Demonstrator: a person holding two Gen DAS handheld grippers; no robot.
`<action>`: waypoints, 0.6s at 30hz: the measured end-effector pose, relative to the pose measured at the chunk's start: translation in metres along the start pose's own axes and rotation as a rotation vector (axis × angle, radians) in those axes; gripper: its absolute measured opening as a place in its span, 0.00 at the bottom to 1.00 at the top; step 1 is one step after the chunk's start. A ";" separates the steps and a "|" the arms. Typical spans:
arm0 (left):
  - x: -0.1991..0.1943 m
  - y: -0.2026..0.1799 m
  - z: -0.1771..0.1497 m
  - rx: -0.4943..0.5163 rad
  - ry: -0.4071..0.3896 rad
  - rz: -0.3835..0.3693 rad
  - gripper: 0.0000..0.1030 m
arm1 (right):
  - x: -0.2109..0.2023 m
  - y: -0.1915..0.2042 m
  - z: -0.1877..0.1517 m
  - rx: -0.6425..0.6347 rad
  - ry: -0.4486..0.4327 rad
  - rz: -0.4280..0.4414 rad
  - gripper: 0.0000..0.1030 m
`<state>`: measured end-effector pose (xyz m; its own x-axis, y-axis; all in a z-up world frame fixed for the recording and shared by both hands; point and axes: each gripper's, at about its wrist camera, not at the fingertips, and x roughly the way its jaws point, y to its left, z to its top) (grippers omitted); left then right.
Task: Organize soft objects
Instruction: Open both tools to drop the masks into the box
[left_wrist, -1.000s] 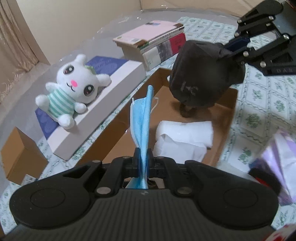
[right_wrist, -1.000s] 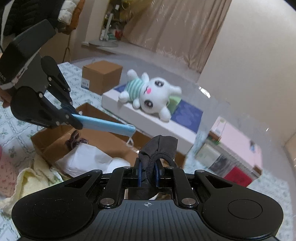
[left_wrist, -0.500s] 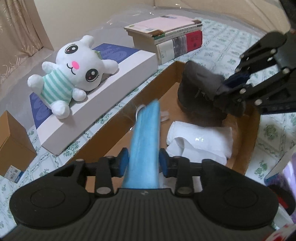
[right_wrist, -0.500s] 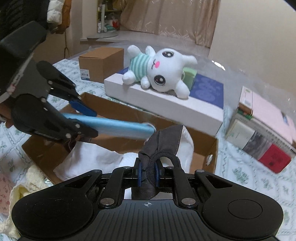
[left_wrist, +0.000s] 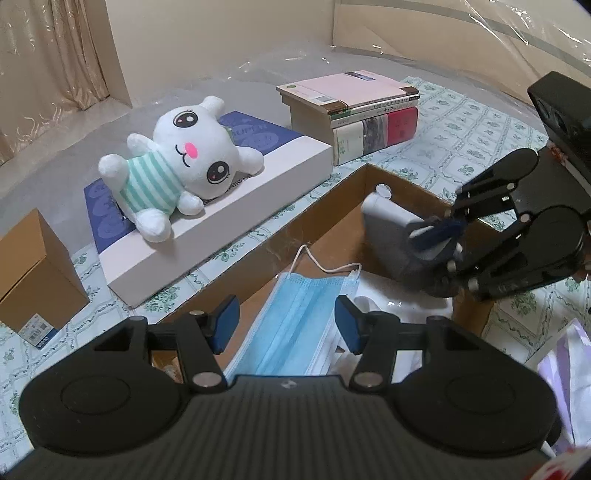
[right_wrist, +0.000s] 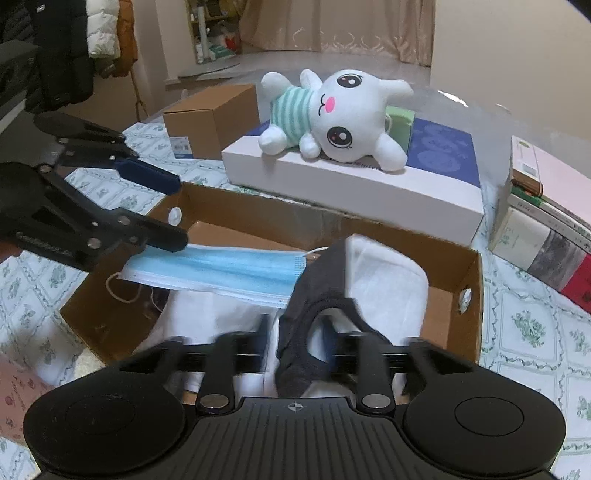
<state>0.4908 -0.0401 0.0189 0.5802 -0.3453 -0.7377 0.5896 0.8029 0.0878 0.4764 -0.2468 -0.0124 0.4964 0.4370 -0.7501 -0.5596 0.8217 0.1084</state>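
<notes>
We hold our left gripper (left_wrist: 287, 324) with fingers spread wide, gripping nothing, while our right gripper (right_wrist: 301, 338) reaches in from the opposite side, its blurred fingers also parted, both tilted downward

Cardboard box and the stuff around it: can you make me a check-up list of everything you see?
Surface: table under a green flower-pattern cloth.
Job's things: blue mask lies in the cardboard box on a white cloth; dark cloth is over the box; plush bunny lies on a flat white box.
Clutter: book stack, small brown box.
Grippers: left gripper open above the mask; right gripper blurred around the dark cloth, grip unclear.
Cables: nothing seen.
Surroundings: curtains, hanging coats.
</notes>
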 end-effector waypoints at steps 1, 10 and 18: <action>-0.002 0.000 -0.001 -0.001 -0.003 0.008 0.51 | -0.002 0.001 0.000 0.002 -0.008 0.001 0.61; -0.043 -0.012 0.001 -0.017 -0.038 0.050 0.51 | -0.042 0.015 0.010 -0.010 -0.070 -0.031 0.62; -0.119 -0.040 -0.002 -0.097 -0.115 0.062 0.52 | -0.113 0.047 0.012 -0.003 -0.130 -0.050 0.62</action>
<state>0.3973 -0.0304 0.1017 0.6777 -0.3421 -0.6509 0.4966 0.8658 0.0620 0.4020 -0.2530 0.0856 0.6053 0.4391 -0.6639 -0.5335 0.8428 0.0710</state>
